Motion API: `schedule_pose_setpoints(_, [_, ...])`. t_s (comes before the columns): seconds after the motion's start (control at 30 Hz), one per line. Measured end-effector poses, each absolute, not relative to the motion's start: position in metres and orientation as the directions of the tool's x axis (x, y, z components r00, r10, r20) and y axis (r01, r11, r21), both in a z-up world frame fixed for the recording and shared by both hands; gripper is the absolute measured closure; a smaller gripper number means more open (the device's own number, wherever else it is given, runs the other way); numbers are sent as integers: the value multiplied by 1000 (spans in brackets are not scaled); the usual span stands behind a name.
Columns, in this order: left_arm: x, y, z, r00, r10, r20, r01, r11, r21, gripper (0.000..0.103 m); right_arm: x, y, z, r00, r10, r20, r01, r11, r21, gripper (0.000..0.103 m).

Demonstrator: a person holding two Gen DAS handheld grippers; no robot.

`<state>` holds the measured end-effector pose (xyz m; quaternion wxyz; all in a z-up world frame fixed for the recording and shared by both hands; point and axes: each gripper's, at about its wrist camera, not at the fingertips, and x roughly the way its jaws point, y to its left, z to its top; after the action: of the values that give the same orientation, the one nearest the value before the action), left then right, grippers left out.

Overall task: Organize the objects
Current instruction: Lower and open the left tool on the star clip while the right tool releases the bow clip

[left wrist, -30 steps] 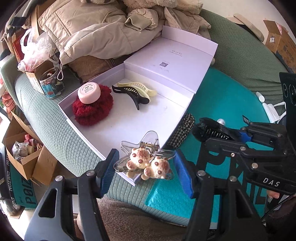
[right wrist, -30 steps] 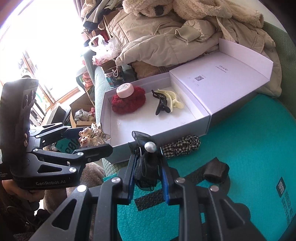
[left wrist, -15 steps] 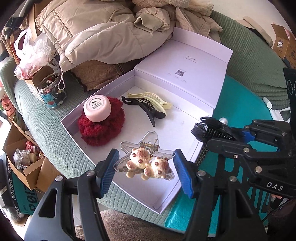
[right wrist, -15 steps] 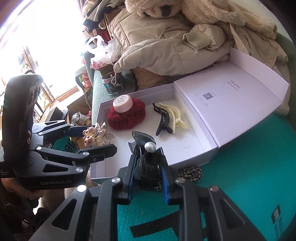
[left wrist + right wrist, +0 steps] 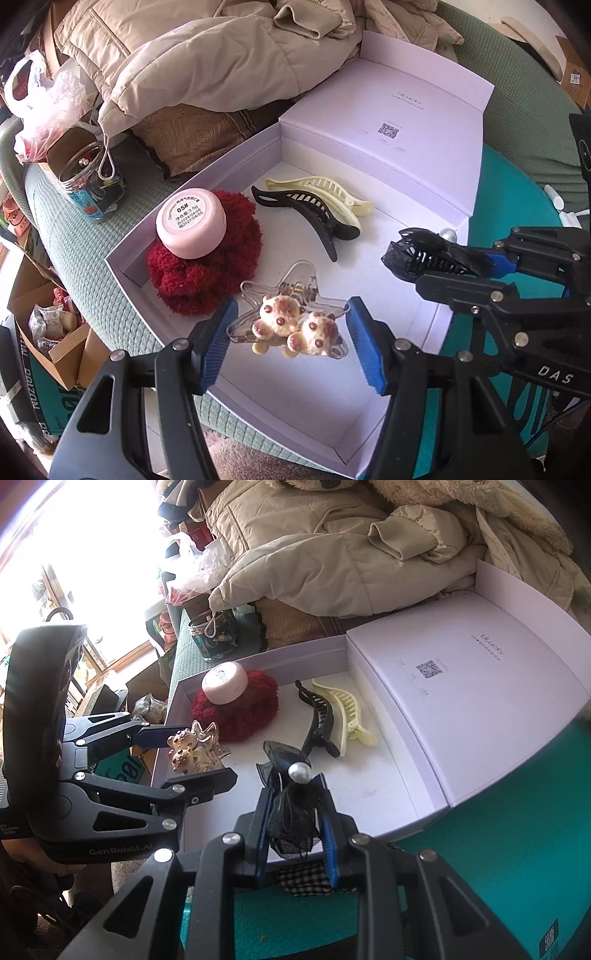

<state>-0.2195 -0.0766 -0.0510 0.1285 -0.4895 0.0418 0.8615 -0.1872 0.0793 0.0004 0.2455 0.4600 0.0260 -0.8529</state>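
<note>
A clear star clip [image 5: 291,317] with two bear figures is clamped between the blue pads of the left gripper [image 5: 290,332] and is held above the near part of the white box [image 5: 325,398]. In the right wrist view the same clip [image 5: 194,751] is seen at the box's left edge, pinched by the left gripper [image 5: 192,753].

A black mesh clip [image 5: 291,812] topped by a pearl is gripped by the right gripper [image 5: 295,816], whose jaws are nearly together on it, over the box's near wall. In the left wrist view this clip [image 5: 421,251] is seen at the right gripper [image 5: 461,258], over the box's right side.

Inside the box a red scrunchie [image 5: 207,258] is lying at the far left, and a pink jar [image 5: 191,221] is resting on it. A black claw clip [image 5: 306,218] and a cream claw clip [image 5: 325,192] are lying side by side, touching, near the hinged lid [image 5: 399,122]. A checked scrunchie [image 5: 306,880] is partly seen on the teal mat [image 5: 498,834], just beside the box's near wall. A beige jacket [image 5: 207,51] is piled behind the box.
</note>
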Motion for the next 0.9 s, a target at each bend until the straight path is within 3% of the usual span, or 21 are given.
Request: schedule_pose_setpoints(0.9, [-268,-63,-93,-443,109,-890,-279,-960,21,44,-234,72,-40,-402,-341,-850,435,-888,151,80])
